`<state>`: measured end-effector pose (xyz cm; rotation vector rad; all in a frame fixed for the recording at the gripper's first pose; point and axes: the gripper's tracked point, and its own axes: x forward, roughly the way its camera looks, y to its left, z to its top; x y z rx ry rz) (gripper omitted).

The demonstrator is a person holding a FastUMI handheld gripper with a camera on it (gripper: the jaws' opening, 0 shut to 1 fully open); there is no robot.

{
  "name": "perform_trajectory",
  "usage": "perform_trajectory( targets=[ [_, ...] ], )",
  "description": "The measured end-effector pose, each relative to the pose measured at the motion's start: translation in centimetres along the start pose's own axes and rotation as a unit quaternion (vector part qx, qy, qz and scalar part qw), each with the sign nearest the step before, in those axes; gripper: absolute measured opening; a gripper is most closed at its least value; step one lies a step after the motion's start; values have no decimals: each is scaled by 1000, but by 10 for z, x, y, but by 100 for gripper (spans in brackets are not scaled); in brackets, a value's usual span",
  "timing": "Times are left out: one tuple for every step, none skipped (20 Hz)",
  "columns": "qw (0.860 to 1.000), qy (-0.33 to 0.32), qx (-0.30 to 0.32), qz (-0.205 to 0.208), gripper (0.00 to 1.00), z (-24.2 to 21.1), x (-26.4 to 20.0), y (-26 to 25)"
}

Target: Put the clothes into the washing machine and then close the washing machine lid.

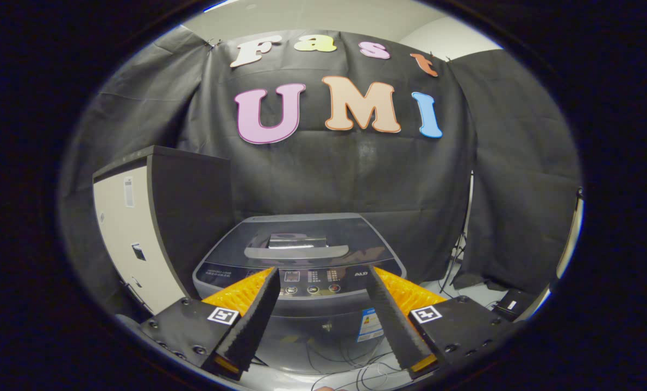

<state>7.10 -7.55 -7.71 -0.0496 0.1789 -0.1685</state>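
Note:
A grey top-loading washing machine [301, 260] stands ahead of me against the black cloth wall. Its dark lid [301, 239] lies flat and shut, with a pale handle strip across it. The control panel [312, 279] with buttons runs along the machine's front edge, seen between my fingers. My gripper [323, 274] is open, fingers spread wide with nothing between them, held in front of and a little above the machine's front. No clothes are in sight.
A tall cabinet [155, 217] with a pale front and a dark side stands just left of the machine. Cables [356, 369] trail on the pale floor below the machine. A stand pole [467, 228] and a small dark box [510, 304] are at the right.

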Motion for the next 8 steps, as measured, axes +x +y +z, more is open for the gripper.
perform_trajectory(
  targets=[
    [1000,-2,2,1,99,0,0,0],
    [1000,-3,4,2,99,0,-1,1],
    [1000,-3,4,1,99,-1,0,2],
    [1000,-3,3,2,99,0,0,2],
    [1000,-3,2,2,99,0,0,3],
    [1000,-3,2,3,99,0,1,4],
    [1000,-4,1,4,99,0,0,4],
    [1000,-6,1,6,99,1,-1,5]
  ],
)
